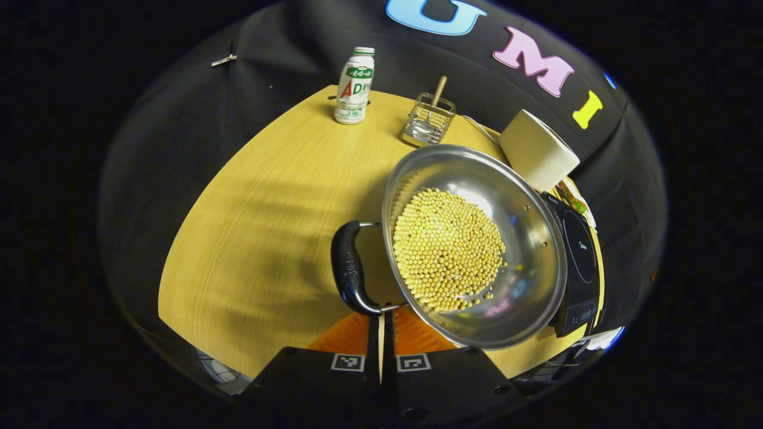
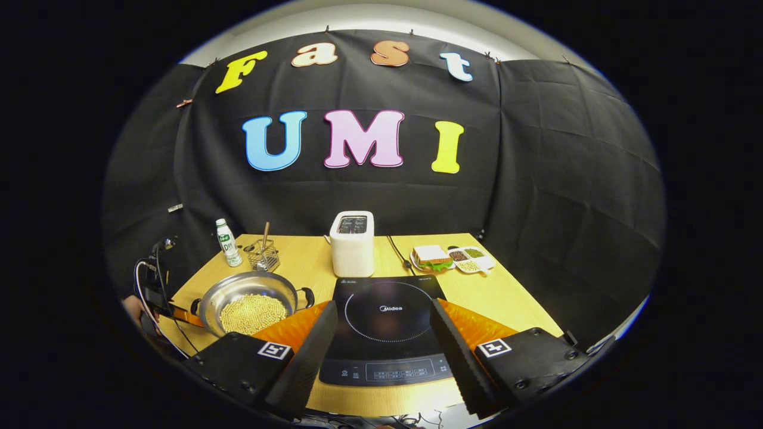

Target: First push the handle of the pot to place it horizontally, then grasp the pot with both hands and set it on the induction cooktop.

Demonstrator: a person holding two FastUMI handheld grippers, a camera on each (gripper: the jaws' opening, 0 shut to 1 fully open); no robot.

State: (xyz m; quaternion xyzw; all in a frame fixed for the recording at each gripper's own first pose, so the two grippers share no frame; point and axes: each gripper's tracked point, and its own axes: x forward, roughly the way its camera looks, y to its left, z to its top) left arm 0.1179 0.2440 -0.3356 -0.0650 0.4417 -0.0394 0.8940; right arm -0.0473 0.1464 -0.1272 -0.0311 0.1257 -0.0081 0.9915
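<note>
Two grippers are seen over a tabletop (image 2: 512,286) carrying, from largest to smallest, an induction cooktop (image 2: 381,322) at the near edge in the middle, a steel pot (image 1: 474,244) of yellow beans near the left edge, a toaster (image 2: 352,243) behind the cooktop, a plate with a sandwich (image 2: 432,256) toward the far right corner, a wire basket (image 1: 428,119) and a bottle (image 1: 354,86) by the far left corner. The step in hand is judged to be the first one: the pot's near handle (image 1: 349,268) is met by the left gripper (image 1: 381,322), whose fingers are closed together and whose tips lie at the handle's lower end, touching it or all but touching, with nothing clamped between them. The handle appears to lie roughly level already, though this cannot be settled. The right gripper (image 2: 381,339) is held wide open above the cooktop, gripping and touching nothing. Next, a two-handed grasp is called for: the right gripper must be brought to the pot's far handle (image 2: 307,296), and the left opened to take the near one.
</note>
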